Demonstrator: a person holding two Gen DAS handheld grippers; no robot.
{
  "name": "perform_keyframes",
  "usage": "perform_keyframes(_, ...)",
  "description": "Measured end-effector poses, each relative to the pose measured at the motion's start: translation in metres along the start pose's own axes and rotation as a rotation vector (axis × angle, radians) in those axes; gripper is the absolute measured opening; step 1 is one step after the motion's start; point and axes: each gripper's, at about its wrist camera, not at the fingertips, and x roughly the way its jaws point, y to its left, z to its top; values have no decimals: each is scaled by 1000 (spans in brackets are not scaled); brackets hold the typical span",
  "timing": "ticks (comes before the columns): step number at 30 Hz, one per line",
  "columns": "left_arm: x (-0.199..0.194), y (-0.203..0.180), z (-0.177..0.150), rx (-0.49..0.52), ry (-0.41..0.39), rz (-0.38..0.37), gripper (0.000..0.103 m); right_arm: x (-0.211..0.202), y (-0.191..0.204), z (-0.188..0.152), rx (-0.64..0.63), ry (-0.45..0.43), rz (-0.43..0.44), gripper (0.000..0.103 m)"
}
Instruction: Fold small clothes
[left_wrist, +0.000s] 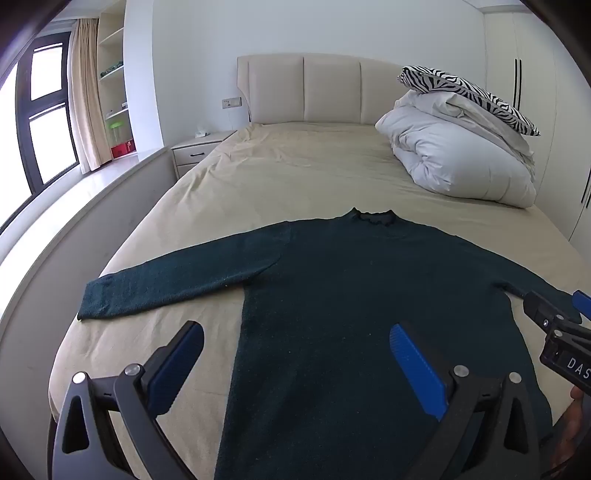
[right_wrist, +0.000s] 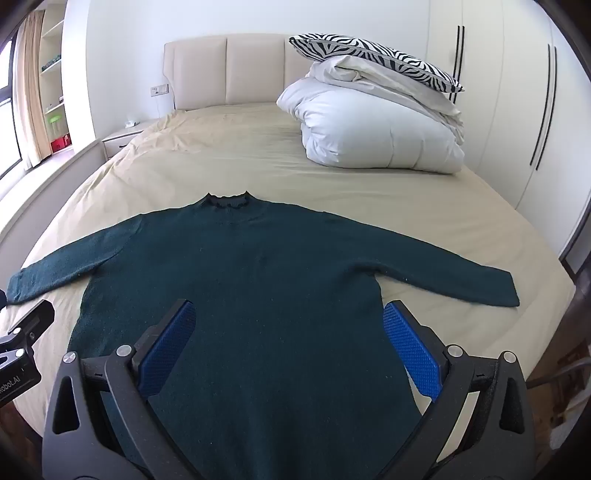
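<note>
A dark green knit sweater (left_wrist: 332, 288) (right_wrist: 240, 280) lies flat on the beige bed sheet (left_wrist: 280, 173), collar away from me and both sleeves spread out sideways. My left gripper (left_wrist: 295, 332) hovers open above the sweater's lower left side, one blue pad over the sheet, the other over the knit. My right gripper (right_wrist: 288, 314) also stands open, above the sweater's lower right body, nothing between its fingers. Each gripper's body shows at the edge of the other's view. The sweater's hem is hidden below the grippers.
A folded white duvet (left_wrist: 458, 158) (right_wrist: 376, 129) with a zebra-striped pillow (left_wrist: 469, 96) on top sits at the bed's far right. Behind is the padded headboard (left_wrist: 314, 88). A nightstand (left_wrist: 195, 151), shelves and a window are to the left, a wardrobe (right_wrist: 498, 92) to the right.
</note>
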Motion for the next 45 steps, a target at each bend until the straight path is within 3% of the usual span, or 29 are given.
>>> perform_keyframes(45,0,4,3,-18,-3,-3,103,2,5,1,-4,7,-2,103)
